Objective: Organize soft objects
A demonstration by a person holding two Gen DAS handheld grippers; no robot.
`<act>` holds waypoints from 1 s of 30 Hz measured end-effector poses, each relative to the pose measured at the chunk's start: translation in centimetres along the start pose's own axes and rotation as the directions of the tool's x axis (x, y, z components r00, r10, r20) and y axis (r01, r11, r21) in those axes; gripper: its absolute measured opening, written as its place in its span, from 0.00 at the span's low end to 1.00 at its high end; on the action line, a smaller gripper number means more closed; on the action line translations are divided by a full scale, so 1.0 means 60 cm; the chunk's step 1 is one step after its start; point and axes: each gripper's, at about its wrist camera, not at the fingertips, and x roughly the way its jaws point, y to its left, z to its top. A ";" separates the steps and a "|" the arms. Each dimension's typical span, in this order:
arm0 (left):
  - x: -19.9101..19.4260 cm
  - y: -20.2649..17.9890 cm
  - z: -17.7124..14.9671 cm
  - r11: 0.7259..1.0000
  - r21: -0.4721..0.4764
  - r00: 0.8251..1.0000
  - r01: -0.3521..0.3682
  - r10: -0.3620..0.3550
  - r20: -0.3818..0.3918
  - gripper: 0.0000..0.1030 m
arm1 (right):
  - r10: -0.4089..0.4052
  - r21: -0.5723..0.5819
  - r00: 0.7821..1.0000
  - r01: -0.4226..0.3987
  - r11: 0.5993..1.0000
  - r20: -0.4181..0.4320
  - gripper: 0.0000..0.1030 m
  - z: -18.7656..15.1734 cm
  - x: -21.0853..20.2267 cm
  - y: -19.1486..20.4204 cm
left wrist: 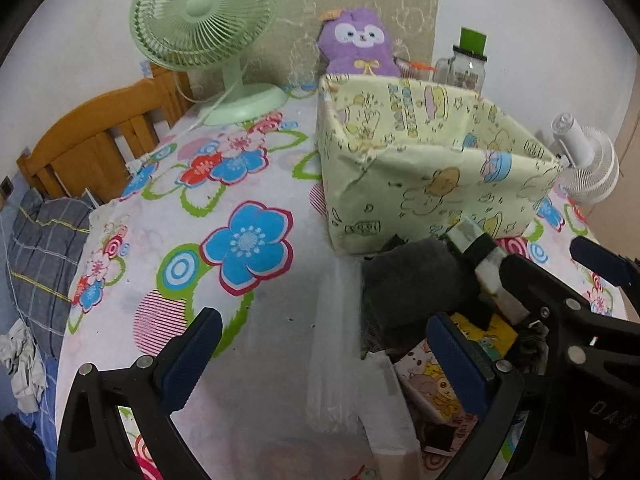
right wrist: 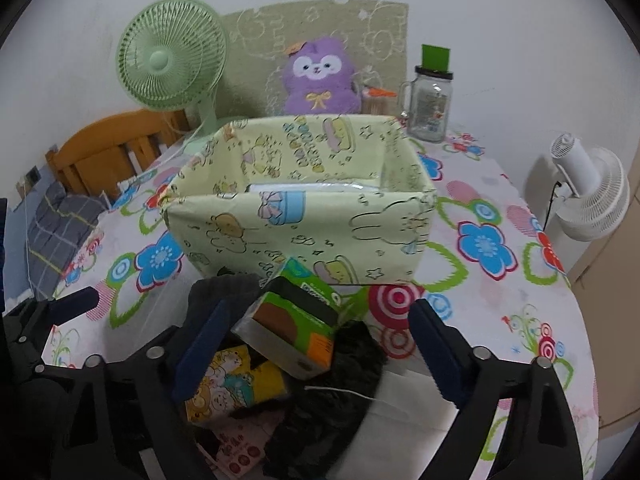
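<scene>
A pale yellow cartoon-print fabric box [right wrist: 304, 232] stands open on the flowered table; a white item [right wrist: 316, 187] lies inside. In front of it sits a heap: a green tissue pack [right wrist: 296, 320], a dark grey sock [right wrist: 224, 292], black fabric [right wrist: 340, 384] and a yellow cartoon packet [right wrist: 236, 380]. My right gripper [right wrist: 316, 356] is open, its fingers either side of the heap, holding nothing. My left gripper [left wrist: 324, 360] is open above the tablecloth left of the heap; the grey sock [left wrist: 416, 280] and the box [left wrist: 432, 184] lie ahead to its right. The right gripper's fingertips [left wrist: 600, 264] show at the right edge.
A green desk fan [right wrist: 172, 60], a purple plush [right wrist: 320, 80] and a glass jar [right wrist: 428, 108] stand behind the box near the wall. A white fan [right wrist: 588, 196] is at the right table edge. A wooden bed frame [left wrist: 100, 140] lies left.
</scene>
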 end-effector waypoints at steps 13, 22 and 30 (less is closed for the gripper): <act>0.042 0.008 -0.002 0.999 0.034 0.998 0.003 -0.001 -0.057 0.98 | 0.026 -0.008 0.996 -0.027 1.000 -0.082 0.41 -0.007 0.050 0.018; 0.058 0.030 -0.010 0.993 -0.052 0.985 0.107 -0.113 -0.129 0.41 | 0.050 0.011 0.995 -0.050 0.999 -0.080 0.15 -0.016 0.042 0.014; 0.049 0.013 -0.015 0.995 -0.021 0.990 0.093 -0.094 -0.105 0.07 | 0.081 0.024 0.994 -0.079 0.997 -0.075 0.03 -0.020 0.027 0.012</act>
